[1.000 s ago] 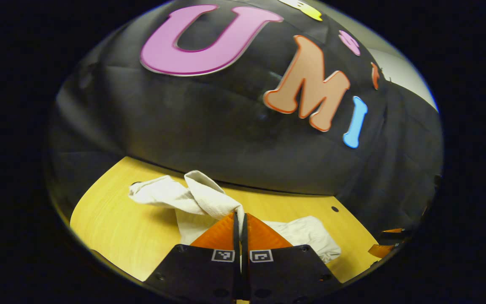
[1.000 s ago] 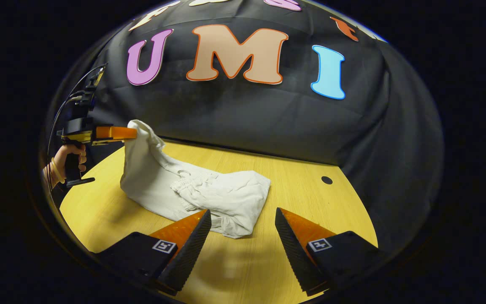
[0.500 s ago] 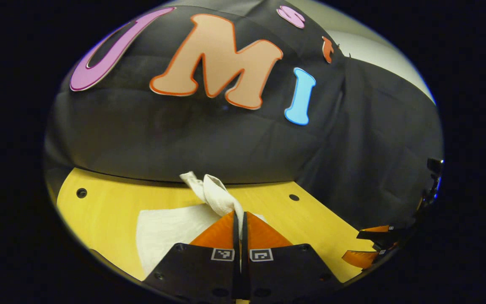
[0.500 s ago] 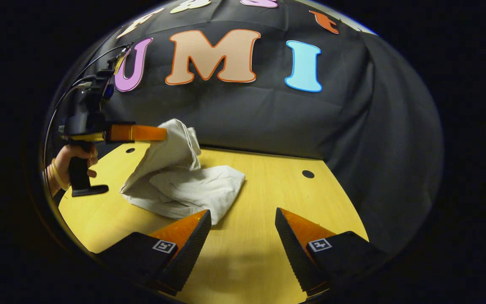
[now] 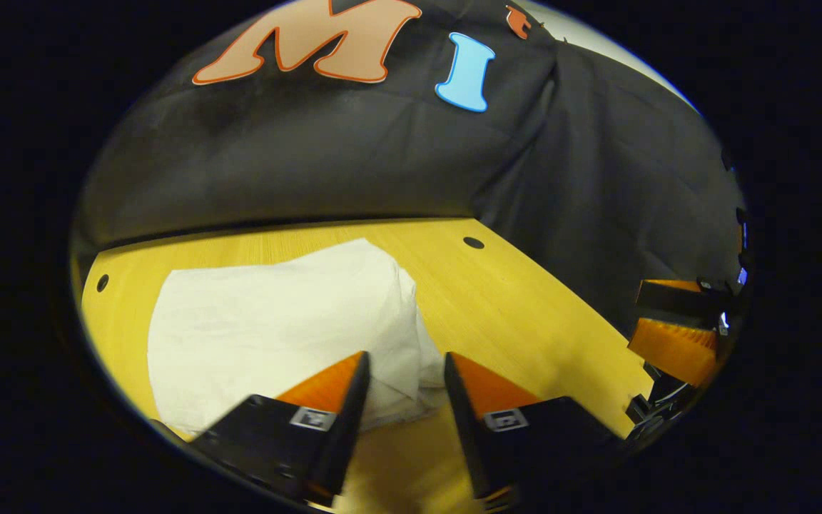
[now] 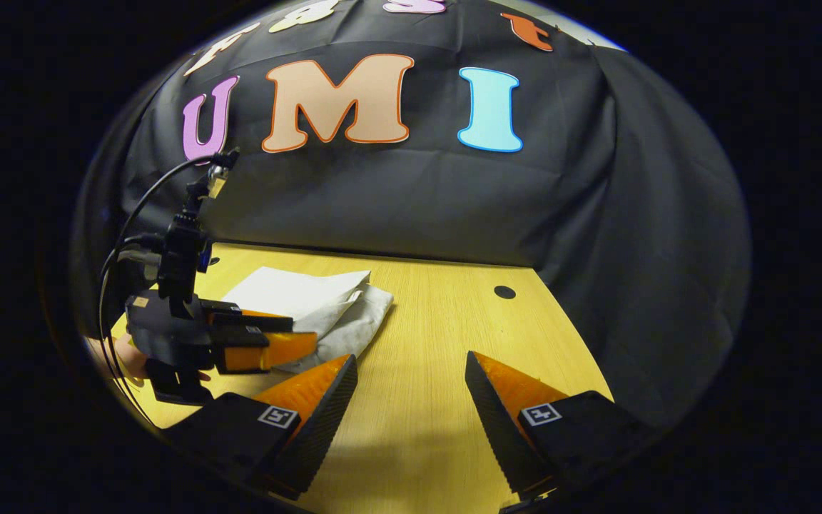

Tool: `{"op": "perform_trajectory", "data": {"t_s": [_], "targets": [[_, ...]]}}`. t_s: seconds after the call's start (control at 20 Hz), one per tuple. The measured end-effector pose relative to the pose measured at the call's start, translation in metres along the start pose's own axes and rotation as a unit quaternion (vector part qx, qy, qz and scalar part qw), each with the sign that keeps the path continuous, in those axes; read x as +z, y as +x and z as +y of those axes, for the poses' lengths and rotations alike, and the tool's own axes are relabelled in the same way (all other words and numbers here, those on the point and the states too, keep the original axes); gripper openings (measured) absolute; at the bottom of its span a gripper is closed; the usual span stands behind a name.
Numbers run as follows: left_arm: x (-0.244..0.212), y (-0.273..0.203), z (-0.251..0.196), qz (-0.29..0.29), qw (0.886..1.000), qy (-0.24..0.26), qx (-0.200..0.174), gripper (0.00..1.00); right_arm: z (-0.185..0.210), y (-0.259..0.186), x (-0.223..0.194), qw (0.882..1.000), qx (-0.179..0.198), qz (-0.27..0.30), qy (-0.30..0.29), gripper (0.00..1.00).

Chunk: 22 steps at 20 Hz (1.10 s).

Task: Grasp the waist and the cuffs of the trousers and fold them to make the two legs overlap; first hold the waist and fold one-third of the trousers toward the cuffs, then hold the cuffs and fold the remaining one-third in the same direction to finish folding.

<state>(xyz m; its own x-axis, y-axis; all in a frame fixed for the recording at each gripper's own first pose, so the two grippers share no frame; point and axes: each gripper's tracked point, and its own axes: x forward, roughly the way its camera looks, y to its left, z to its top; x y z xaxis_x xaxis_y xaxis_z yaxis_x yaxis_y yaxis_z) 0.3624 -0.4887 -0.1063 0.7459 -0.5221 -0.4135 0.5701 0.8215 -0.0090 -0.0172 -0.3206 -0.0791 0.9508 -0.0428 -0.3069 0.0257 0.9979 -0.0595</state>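
Observation:
The cream trousers lie folded into a flat rectangular bundle on the yellow wooden table. In the right gripper view the trousers sit at mid left, layered edges facing right. My left gripper is open just above the bundle's near right corner, nothing between its fingers. The same left gripper appears in the right gripper view, a hand under it at the far left. My right gripper stands open over bare table, to the right of the bundle. It shows too at the left gripper view's right edge as the right gripper.
The black cloth wall closes off the table's far side and right side. Small round holes dot the tabletop near the back. A cable loops up from the left gripper's body.
My left gripper carried the lifted cuff end over and down onto the bundle, then opened and let the cloth go. The trousers now lie flat. My right gripper stayed open, nearly still.

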Motion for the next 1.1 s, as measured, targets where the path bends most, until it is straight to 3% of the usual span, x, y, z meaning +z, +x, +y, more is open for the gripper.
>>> {"op": "perform_trajectory", "data": {"t_s": [0.1,0.4,0.7,0.8,0.95,1.1], "targets": [[-0.001,-0.008,0.006,-0.002,1.000,-0.011,0.019,0.99,0.005,-0.001,0.001,1.000,0.008,-0.003,0.001,0.99],[0.017,-0.071,0.045,-0.047,0.993,-0.037,0.099,0.95,0.038,-0.006,0.015,0.998,0.051,-0.025,0.005,0.99],[0.013,-0.150,0.082,-0.086,0.975,-0.085,0.187,0.99,0.063,-0.020,0.028,0.995,0.083,-0.052,0.009,0.98],[0.012,-0.167,0.091,-0.101,0.968,-0.089,0.210,0.95,0.065,-0.026,0.029,0.995,0.085,-0.060,0.005,0.97],[0.013,-0.184,0.099,-0.114,0.962,-0.092,0.230,0.95,0.069,-0.031,0.028,0.994,0.085,-0.066,-0.007,0.97],[0.006,-0.194,0.095,-0.115,0.962,-0.102,0.226,0.96,0.076,-0.041,0.027,0.993,0.092,-0.070,-0.009,0.98]]}}
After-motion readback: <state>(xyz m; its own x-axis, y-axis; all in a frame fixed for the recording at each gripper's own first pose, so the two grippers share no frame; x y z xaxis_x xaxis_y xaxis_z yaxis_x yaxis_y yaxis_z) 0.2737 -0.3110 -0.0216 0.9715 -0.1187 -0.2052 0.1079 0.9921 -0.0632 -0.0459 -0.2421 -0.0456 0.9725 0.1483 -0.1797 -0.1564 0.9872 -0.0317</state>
